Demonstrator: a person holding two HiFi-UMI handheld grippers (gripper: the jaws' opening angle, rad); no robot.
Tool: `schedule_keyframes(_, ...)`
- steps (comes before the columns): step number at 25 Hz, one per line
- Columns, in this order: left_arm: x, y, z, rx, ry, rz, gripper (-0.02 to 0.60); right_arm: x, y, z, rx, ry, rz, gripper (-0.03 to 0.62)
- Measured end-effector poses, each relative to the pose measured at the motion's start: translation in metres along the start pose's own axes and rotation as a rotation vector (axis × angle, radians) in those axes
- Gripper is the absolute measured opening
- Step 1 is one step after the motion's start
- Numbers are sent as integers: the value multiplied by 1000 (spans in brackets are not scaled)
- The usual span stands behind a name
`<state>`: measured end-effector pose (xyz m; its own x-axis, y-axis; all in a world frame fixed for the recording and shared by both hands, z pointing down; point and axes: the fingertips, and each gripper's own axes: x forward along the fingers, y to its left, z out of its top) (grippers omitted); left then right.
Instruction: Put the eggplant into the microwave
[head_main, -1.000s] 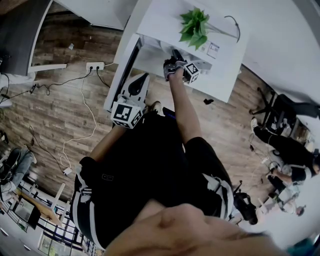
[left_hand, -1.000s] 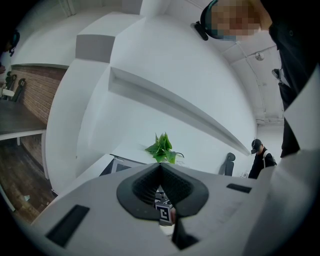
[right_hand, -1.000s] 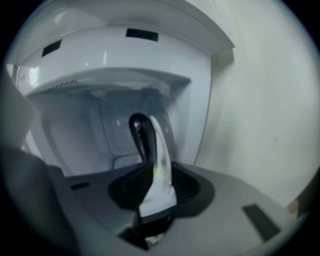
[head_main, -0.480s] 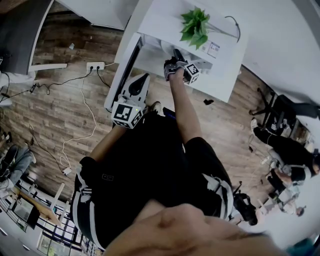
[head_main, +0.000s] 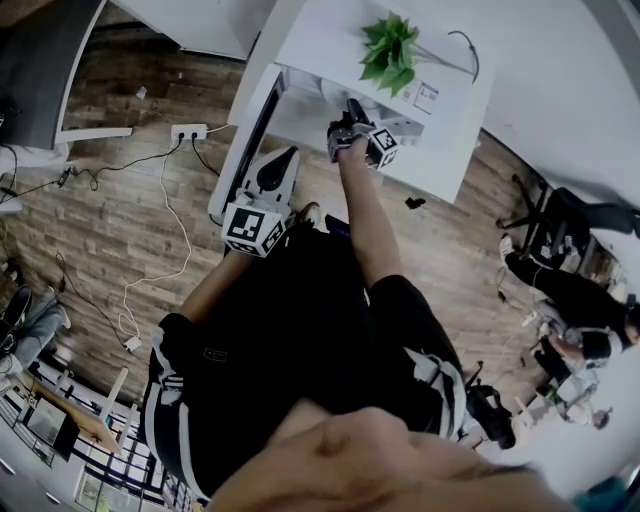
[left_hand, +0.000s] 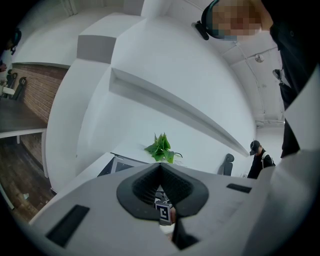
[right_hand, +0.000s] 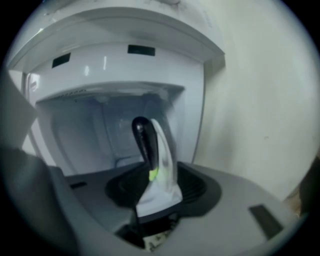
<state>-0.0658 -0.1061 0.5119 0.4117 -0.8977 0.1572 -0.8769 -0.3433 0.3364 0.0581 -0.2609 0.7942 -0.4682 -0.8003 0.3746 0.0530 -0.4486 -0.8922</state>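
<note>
1. Releasing: right gripper (head_main: 350, 108) jaws have just been opening, with the eggplant (right_hand: 148, 145) unclamped between them at the microwave (right_hand: 120, 60) mouth.
2. Eggplant's long axis points ahead into the cavity.
3. Left gripper (head_main: 280, 165) is clenched on nothing and sits farther back.

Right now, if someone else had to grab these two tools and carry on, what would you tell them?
Left gripper: shut, empty, beside the open door of the microwave.
Right gripper: reaching into the microwave, jaws just opened wide, eggplant between them, pads apparently off it.
Done: door open, eggplant brought inside.
Left: confirm the eggplant rests on the oven floor (cannot tell from here), then draw the right gripper out.
</note>
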Motion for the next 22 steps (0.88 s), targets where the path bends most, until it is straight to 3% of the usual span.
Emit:
schedule_keyframes(10,-4,-9,-1,-1,-7,-18,30,-20,-7,4,-66,-23,-6,179)
schedule_keyframes(15,-5,-11,-3,-1,-7,-26,30,-31,-6,-4,-198,-1,-22,174)
schedule_keyframes(22,-6,-16,-3,4,-8,-41,29,-46,-5,-10,-494,0,-101,81)
